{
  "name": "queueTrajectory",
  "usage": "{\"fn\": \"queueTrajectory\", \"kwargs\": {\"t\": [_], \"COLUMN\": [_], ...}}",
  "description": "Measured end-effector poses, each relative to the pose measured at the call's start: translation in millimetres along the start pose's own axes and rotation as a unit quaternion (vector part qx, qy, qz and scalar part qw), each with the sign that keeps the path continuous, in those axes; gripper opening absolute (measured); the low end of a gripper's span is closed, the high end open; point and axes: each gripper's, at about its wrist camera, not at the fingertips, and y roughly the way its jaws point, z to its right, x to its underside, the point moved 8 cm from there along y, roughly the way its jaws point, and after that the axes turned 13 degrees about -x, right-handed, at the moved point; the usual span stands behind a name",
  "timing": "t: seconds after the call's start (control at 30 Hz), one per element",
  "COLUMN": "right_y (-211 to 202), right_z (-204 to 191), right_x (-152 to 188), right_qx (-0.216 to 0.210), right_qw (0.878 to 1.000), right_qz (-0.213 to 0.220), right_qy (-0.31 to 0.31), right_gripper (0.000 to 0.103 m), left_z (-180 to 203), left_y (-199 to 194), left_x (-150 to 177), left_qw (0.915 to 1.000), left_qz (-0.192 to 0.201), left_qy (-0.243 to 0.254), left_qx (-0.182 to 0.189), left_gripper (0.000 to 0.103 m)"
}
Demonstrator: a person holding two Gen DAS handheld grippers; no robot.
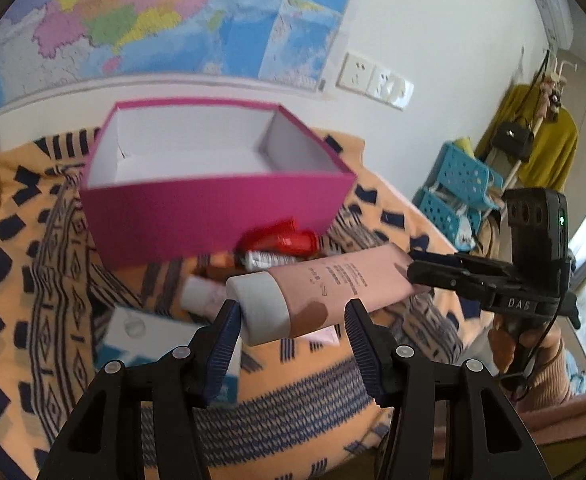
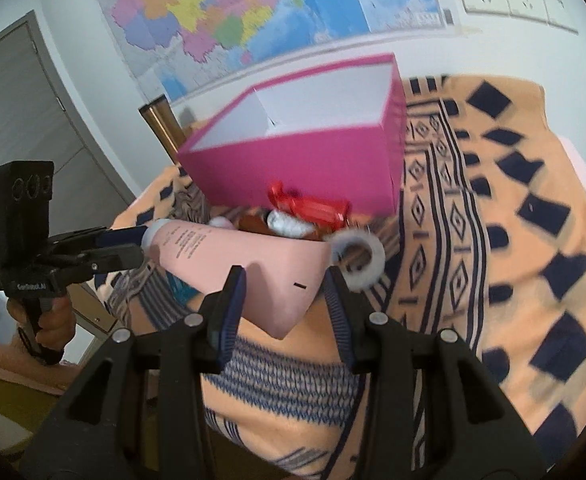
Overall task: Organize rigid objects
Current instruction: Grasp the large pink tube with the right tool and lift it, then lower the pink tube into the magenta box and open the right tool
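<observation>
Pink tube [image 1: 333, 284] hung clear of the patterned cloth [image 1: 293, 400], carried crosswise between both grippers. Left gripper [image 1: 293, 316]: jaws part-way open, closed on the tube's cap end; the white cap [image 1: 259, 306] sat against the inner face of the left-hand finger, and the tube's shoulder ran toward the right-hand one. Contact on that side was not fully clear from the left wrist view. Right gripper [image 2: 285, 284]: jaws part-way open, gripping the flat crimped tail of the tube [image 2: 253, 264]; the tail's corner poked down between the two fingers, toward the camera.

In the left wrist view, the right gripper [image 1: 417, 276] came in from the right, with its tips clamped on the tail. In the right wrist view, the left gripper [image 2: 137, 246] came in from the left onto the cap end.

Tube: smooth, matt, soft-looking plastic, round at the cap and flattening to a wedge, with dark print along its side. Finger pads [image 1: 225, 344]: ribbed blue rubber on black frames.

Beyond the fingertips stood a magenta box [image 1: 213, 208], open-topped and rectangular, white inside, apparently card. Between box and tube lay a glossy red item [image 1: 285, 236], blurred. Just past the right-hand finger of the right gripper lay a white fuzzy ring [image 2: 359, 258].
</observation>
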Motion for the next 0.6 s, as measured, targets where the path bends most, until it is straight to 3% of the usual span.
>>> {"fn": "queueTrajectory", "kwargs": {"t": [0.33,0.6], "right_y": [3,12], "right_z": [0,19], "right_x": [-66,-117], "right_qx": [-0.001,0.016], "right_qw": [0.998,0.997], "right_qz": [0.034,0.05], "right_qy": [-0.051,-0.061], "right_gripper": [0.044,0.044], "left_z": [-14,-25], "left_y": [3,33], "left_x": [-65,-109], "left_qw": [0.9978,0.9976], "left_qz": [0.057,0.059], "left_qy": [0.001,-0.007], "left_qx": [-0.033,-0.037], "left_gripper": [0.054,0.054]}}
